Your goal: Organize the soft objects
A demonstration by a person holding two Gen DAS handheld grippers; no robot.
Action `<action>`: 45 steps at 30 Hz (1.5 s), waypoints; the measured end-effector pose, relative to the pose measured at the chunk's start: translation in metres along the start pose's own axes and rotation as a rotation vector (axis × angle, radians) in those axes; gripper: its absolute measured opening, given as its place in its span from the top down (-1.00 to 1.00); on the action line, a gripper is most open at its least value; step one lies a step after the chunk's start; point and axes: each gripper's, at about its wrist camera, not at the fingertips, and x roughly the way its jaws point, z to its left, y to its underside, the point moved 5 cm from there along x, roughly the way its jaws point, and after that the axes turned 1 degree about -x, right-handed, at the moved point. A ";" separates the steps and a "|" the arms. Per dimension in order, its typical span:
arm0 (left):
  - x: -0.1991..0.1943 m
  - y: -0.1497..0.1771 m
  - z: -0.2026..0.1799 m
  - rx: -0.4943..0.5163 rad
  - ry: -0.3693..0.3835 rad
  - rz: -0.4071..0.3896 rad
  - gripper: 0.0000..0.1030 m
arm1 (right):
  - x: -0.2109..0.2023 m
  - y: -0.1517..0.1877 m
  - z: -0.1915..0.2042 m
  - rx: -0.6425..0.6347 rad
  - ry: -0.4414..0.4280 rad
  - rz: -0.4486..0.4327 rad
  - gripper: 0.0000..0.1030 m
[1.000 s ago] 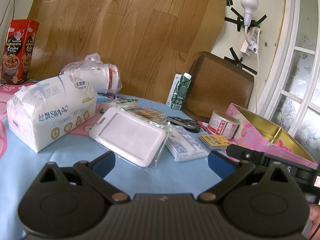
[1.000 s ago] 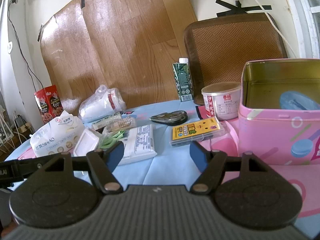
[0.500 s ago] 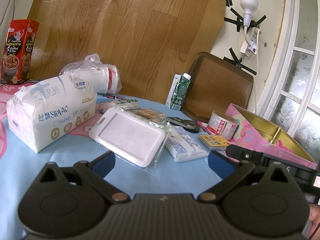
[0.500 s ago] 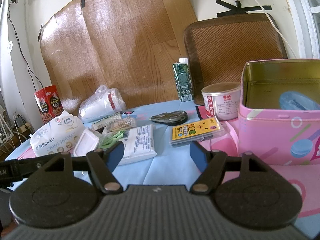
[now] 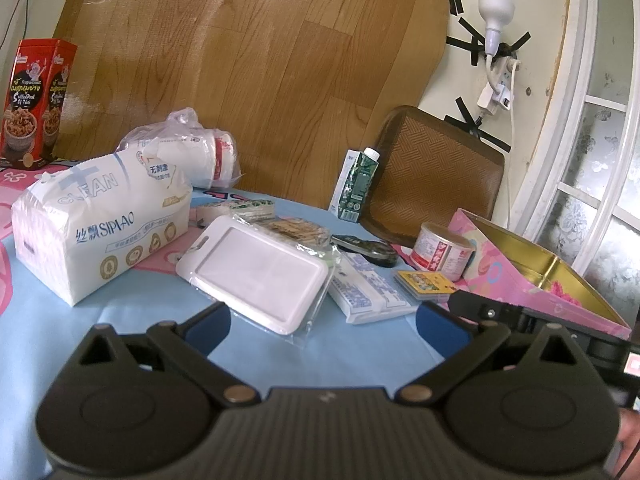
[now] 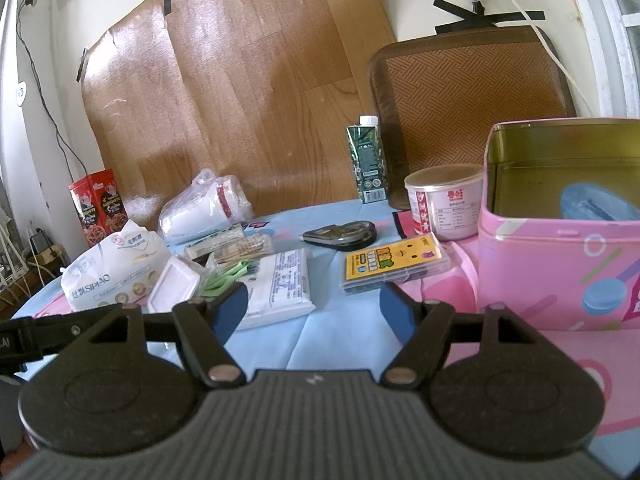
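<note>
A large white tissue pack (image 5: 100, 228) lies at the left of the table; it also shows in the right wrist view (image 6: 112, 272). A small flat tissue packet (image 5: 368, 288) lies mid-table, seen too in the right wrist view (image 6: 280, 288). A bag of paper cups (image 5: 192, 152) sits behind. An open pink tin (image 6: 560, 240) stands at the right, with something blue inside. My left gripper (image 5: 324, 332) is open and empty, just short of a white card holder (image 5: 256, 272). My right gripper (image 6: 312, 308) is open and empty, in front of the flat tissue packet.
A yellow card box (image 6: 396, 264), a white can (image 6: 444, 204), a green carton (image 6: 368, 164), a dark oval object (image 6: 340, 234) and snack packets (image 6: 236, 248) lie on the blue cloth (image 6: 336, 348). A red box (image 5: 34, 100) stands far left. A woven mat (image 5: 432, 176) leans on the wall.
</note>
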 end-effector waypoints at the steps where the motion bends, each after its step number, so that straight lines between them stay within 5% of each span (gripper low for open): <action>1: 0.000 0.000 0.000 -0.003 0.000 -0.002 -0.99 | 0.000 0.000 0.000 0.000 0.000 0.000 -0.46; 45: 0.001 0.000 0.002 -0.010 0.005 -0.005 -0.99 | 0.000 0.001 0.002 -0.007 -0.004 -0.005 -0.46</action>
